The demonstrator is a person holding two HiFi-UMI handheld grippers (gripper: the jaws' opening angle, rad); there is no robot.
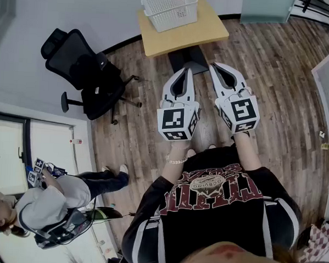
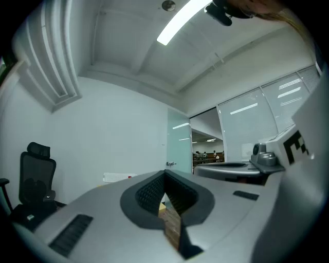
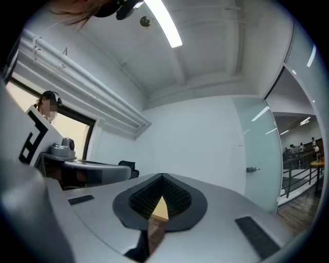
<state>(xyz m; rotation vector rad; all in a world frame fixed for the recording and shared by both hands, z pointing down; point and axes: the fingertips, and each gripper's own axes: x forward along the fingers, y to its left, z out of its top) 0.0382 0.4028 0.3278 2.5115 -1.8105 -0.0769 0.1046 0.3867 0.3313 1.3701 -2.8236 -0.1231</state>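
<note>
white basket (image 1: pixel 170 8) sits on the counter (image 1: pixel 205 30) at top centre of the frame, ahead of both tools and well apart. left tool (image 1: pixel 185 70) and right tool (image 1: pixel 213 65) are each closed on nothing; the right seems slightly nearer, perhaps.

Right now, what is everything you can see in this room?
basket: one, white, on the table.
table: one, light wood, just ahead of the grippers.
office chair: one, black, at the left by the wall.
floor: brown wood planks.
other person: one, grey top, lower left.
glass door: one, pale green, in the far wall.
ceiling light: one, white strip, overhead.
left gripper: one, grey, jaws together, nothing between them.
right gripper: one, grey, jaws together, nothing between them.
</note>
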